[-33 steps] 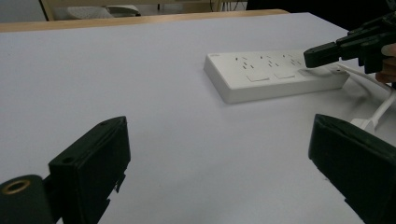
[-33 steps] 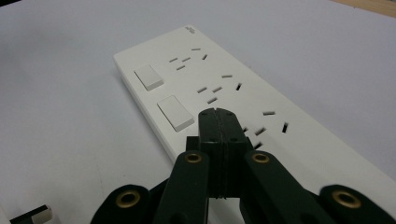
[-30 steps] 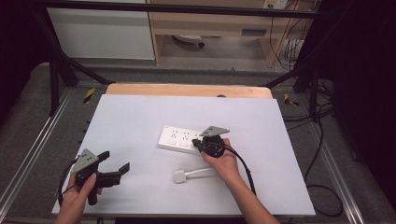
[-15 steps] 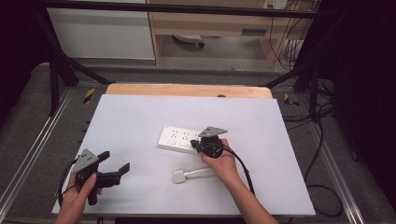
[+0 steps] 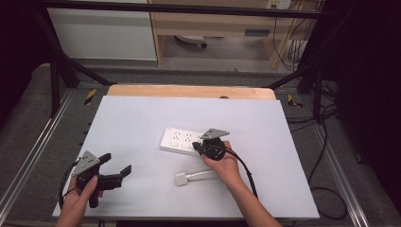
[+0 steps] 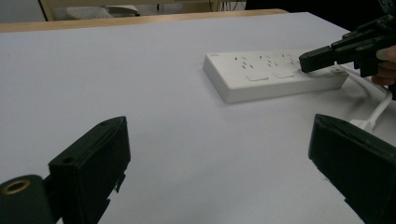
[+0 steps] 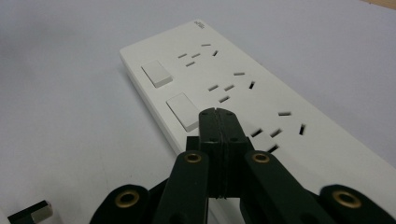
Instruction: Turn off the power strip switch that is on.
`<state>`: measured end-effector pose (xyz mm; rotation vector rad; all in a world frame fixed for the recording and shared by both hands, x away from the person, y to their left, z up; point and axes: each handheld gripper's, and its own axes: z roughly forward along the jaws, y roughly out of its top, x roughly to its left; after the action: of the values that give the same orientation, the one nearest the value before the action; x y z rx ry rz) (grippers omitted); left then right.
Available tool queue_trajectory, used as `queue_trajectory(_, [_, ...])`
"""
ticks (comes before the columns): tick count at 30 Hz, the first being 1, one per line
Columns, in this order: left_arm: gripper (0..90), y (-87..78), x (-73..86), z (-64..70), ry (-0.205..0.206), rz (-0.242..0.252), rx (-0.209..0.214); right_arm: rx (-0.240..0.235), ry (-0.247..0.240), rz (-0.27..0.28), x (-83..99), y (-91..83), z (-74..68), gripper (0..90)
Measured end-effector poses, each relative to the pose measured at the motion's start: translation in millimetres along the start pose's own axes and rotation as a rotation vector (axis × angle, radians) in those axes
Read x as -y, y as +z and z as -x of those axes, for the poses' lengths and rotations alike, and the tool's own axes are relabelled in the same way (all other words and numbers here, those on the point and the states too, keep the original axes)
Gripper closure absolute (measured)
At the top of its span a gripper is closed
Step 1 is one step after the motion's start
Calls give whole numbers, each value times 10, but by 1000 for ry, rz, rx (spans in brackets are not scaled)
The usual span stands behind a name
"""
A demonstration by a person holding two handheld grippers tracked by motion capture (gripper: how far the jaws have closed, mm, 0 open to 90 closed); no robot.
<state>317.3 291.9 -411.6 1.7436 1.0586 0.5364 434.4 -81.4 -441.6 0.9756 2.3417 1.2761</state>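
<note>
A white power strip (image 5: 182, 140) with several sockets and rocker switches lies flat mid-table. My right gripper (image 5: 199, 147) is shut with nothing between its jaws, and its tips rest over the strip's right end. In the right gripper view the shut tips (image 7: 218, 120) sit right beside a switch (image 7: 183, 111) on the power strip (image 7: 261, 98). My left gripper (image 5: 116, 164) is held open near the front left, apart from everything. Its view looks between wide jaws (image 6: 219, 158) at the power strip (image 6: 261, 77) and the right gripper (image 6: 327, 55).
A white plug (image 5: 181, 178) on a short white cable (image 5: 203, 175) lies on the white table (image 5: 142, 118) just in front of the strip, under the right hand. A wooden edge (image 5: 189, 91) runs along the table's far side.
My right gripper has edged slightly left over the strip's end. The left gripper and the plug have stayed put.
</note>
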Motion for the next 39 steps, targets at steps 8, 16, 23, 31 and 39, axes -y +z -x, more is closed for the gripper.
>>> queue_trajectory(8, [55, -1, -1, 1, -1, 2, -1, 3, 0, 3, 3, 3, -6, 900])
queue_trajectory(16, [55, -2, 0, 2, -2, 2, 0, 2, 3, 5, 6, 3, -5, 900])
queue_trajectory(23, [55, -1, -1, 2, -2, 3, 0, 2, 2, 7, 7, 5, -1, 900])
queue_trajectory(31, [55, -1, -1, 2, -2, 3, 0, 2, 7, 9, 10, 6, 1, 900])
queue_trajectory(39, [55, -1, -1, 3, -2, 3, 0, 1, 7, 10, 10, 7, 2, 900])
